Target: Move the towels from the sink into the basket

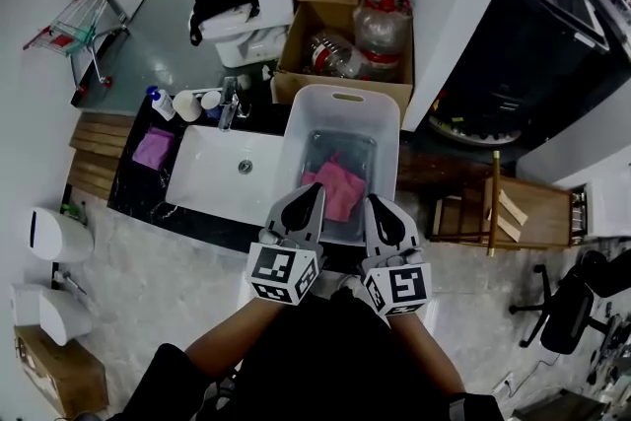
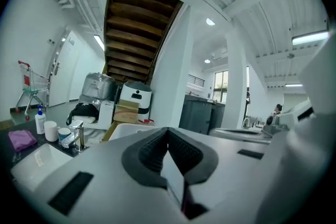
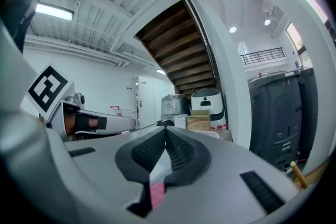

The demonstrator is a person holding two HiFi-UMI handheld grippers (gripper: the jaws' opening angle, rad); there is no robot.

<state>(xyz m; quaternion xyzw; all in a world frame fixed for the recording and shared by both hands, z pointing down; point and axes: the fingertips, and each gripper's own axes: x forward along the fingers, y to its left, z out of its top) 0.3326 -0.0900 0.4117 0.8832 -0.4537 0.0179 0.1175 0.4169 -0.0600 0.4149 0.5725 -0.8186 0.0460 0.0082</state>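
1. Left gripper (image 1: 312, 192): the jaws are closed pad to pad with nothing clamped. Its own view shows the ribbed pads (image 2: 157, 149) meeting along a single line.

2. Right gripper (image 1: 375, 205): the jaws are likewise together, and no cloth is pressed between the pads (image 3: 181, 152). A pink sliver shows low behind them. It is probably the towel lying below, though this cannot be confirmed.

3. Both grippers sit side by side over the near wall of the basket (image 1: 296, 128) and point away from the person.

4. Pink towel (image 1: 340, 187): it lies crumpled on the basket floor, just ahead of and below both sets of fingertips. It is slightly longer along the near-to-far line. It appears to be already delivered.

5. Sink (image 1: 212, 175): it stands just beside the basket, on the left. The basin shows only bare white and a drain, with no towel visible in it.

6. Purple cloth (image 1: 153, 148): it rests on the dark counter (image 1: 130, 187) on the far side of the sink from the basket, near the bottles (image 1: 185, 104). It is a compact patch with no marked long axis.

7. Governing relation: the only cloth outside the basket lies to the left, across the full width of the sink. The left gripper is the nearer one. If that cloth is to be moved, the left gripper would likely travel left past the faucet (image 1: 229, 108), open and then descend. The approach angle looks uncritical.
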